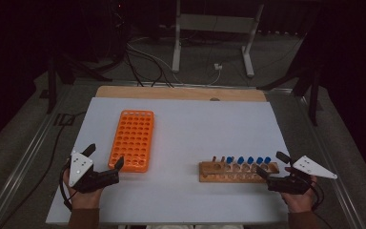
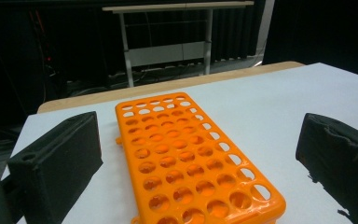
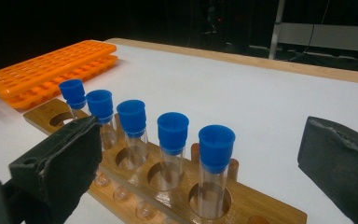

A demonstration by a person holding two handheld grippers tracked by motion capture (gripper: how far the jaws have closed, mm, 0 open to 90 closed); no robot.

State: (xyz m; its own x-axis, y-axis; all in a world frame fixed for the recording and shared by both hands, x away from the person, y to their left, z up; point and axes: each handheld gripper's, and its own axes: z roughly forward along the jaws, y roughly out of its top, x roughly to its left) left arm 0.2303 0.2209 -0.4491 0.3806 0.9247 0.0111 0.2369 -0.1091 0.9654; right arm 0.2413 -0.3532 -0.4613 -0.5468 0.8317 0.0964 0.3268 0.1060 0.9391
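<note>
An orange tube rack [image 1: 134,140] with empty holes lies on the left half of the white table. At the right stands a wooden rack [image 1: 238,172] holding several clear tubes with blue caps [image 1: 249,161]. My left gripper [image 1: 106,156] rests open at the orange rack's near end; in the left gripper view the orange rack [image 2: 186,158] lies between and beyond the left gripper's [image 2: 198,135] wide jaws. My right gripper [image 1: 270,164] is open at the wooden rack's right end. The right gripper [image 3: 200,135] looks along the wooden rack [image 3: 261,207] and its blue-capped tubes [image 3: 172,133], touching none.
The white table top [image 1: 195,129] has a wooden strip [image 1: 181,93] along its far edge. Beyond it stand a desk frame [image 1: 176,38] and loose cables [image 1: 147,59] on the floor. The orange rack [image 3: 51,70] lies far left in the right gripper view.
</note>
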